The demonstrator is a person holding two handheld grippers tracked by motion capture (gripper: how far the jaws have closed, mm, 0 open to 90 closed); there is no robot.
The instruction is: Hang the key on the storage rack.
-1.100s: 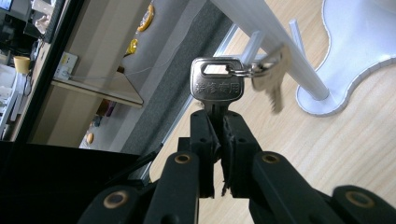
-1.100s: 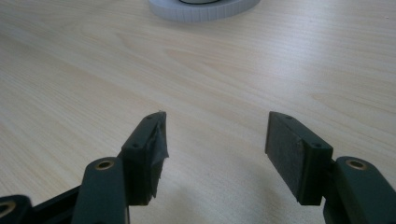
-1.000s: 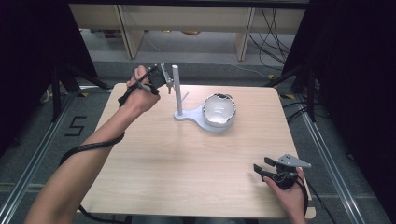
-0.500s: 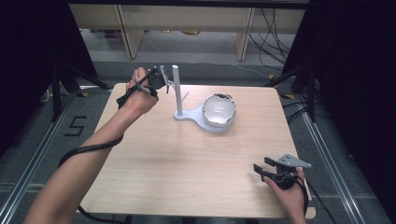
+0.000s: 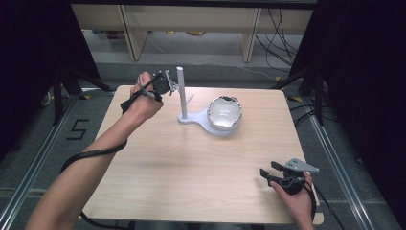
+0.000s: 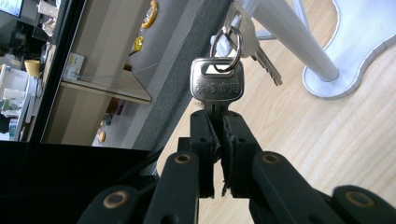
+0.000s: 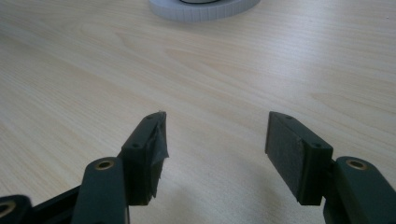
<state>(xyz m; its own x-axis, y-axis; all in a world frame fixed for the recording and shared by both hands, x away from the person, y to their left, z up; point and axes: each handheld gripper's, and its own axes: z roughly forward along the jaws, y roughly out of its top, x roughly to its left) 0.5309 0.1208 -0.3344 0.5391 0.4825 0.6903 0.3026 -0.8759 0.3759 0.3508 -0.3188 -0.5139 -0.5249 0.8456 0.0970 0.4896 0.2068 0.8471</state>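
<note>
- Your left gripper [image 6: 217, 135] has its jaws clamped tight on a silver key [image 6: 217, 86], right beside the white stand's post [image 6: 292, 39].
- Your right gripper [image 7: 217, 149] sits low over the table [image 7: 93, 70], jaws spread wide with nothing between them.

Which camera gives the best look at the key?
The left gripper view: the key sits large between the left claw, its ring visible. The high view shows that claw beside the stand; the key is too small.

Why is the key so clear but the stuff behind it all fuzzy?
In the left gripper view the key, pinched close to the camera, is sharp, while the shelves behind blur; in the right gripper view the table softens farther off; the high view has dark edges.
</note>
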